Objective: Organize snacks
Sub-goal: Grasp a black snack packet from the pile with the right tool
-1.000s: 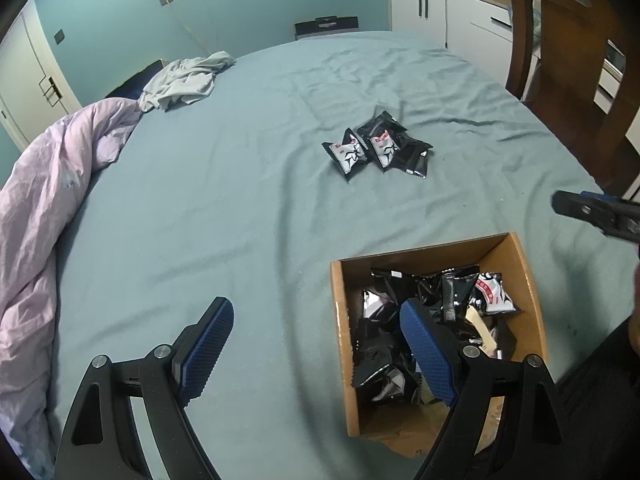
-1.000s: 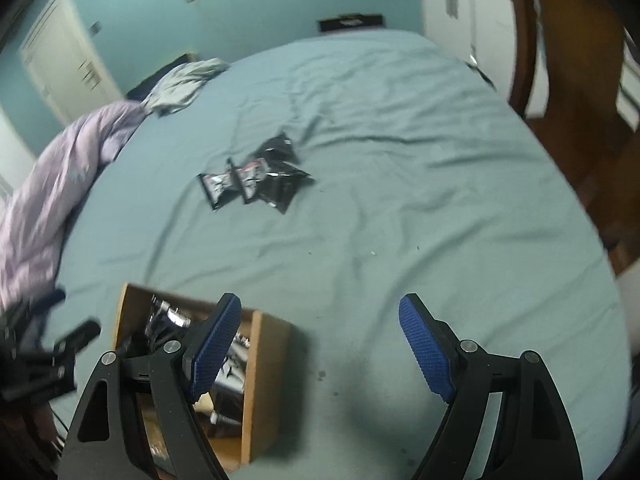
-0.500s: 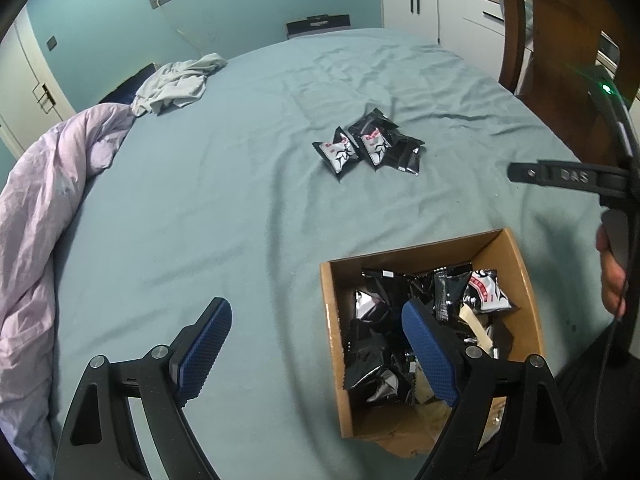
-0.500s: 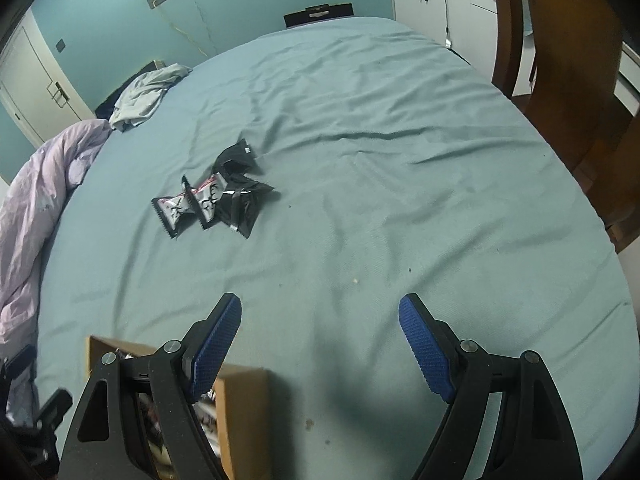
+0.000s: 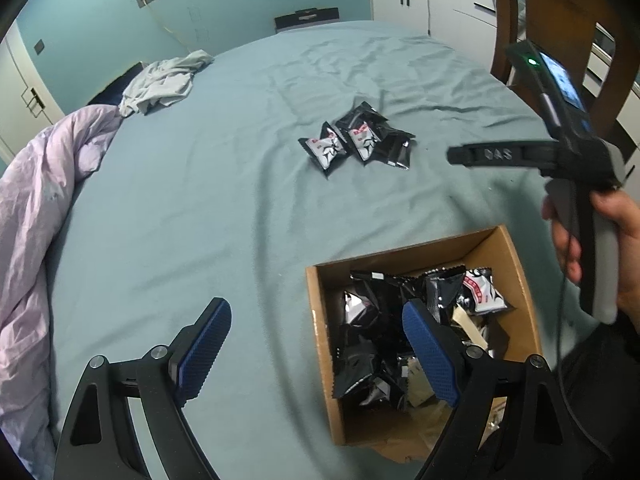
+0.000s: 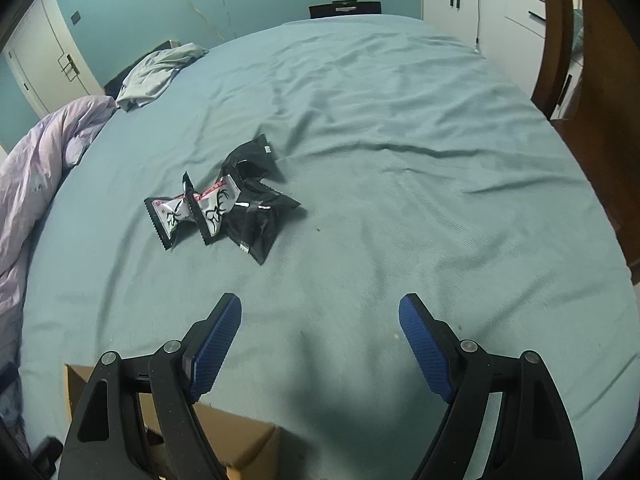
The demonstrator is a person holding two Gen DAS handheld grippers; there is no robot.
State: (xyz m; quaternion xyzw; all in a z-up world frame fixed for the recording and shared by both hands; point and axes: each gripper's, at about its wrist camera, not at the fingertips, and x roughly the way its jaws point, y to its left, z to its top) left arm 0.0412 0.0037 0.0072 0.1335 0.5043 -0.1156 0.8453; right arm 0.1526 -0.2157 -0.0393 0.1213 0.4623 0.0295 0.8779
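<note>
Cardboard box (image 5: pixel 516 256) on the teal sheet (image 5: pixel 200 208) holds many black snack packets (image 5: pixel 368 320) (a small pile (image 6: pixel 224 208) lies further away). Left gripper (image 5: pixel 316 344) and right gripper (image 6: pixel 320 336) both stand wide apart, grasping nothing.

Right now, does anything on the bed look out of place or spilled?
Yes: a small pile of snack packets lies loose on the blue sheet, apart from the cardboard box that holds the rest. Nothing looks torn or spilled.
</note>
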